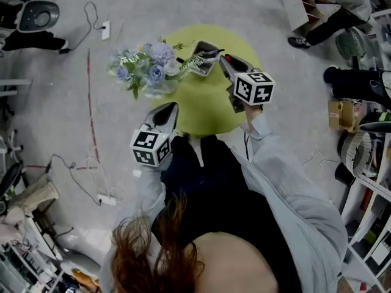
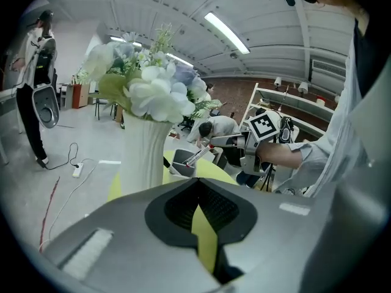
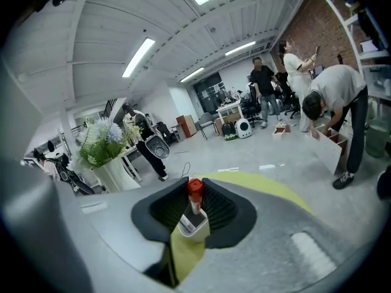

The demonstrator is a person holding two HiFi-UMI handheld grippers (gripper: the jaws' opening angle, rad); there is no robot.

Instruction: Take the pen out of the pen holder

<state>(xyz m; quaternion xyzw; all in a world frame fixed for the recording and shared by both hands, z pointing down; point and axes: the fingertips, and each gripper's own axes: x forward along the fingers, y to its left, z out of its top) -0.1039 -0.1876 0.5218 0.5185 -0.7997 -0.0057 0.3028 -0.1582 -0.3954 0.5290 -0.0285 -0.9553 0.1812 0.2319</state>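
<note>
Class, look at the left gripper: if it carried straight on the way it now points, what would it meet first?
Probably the pen holder, just right of the vase. The left gripper seems tilted down, though, so the green table might come first. Depth is unclear.

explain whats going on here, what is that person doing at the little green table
A person stands over a round yellow-green table with a pair of tongs in each hand. The right tongs are closed on a red-capped pen, which slants up out of the grey pen holder. Its lower end looks to be at the holder's mouth, so it is not yet clear. The left tongs are shut with nothing in them, held over the table's near edge, short of the vase of flowers.
</note>
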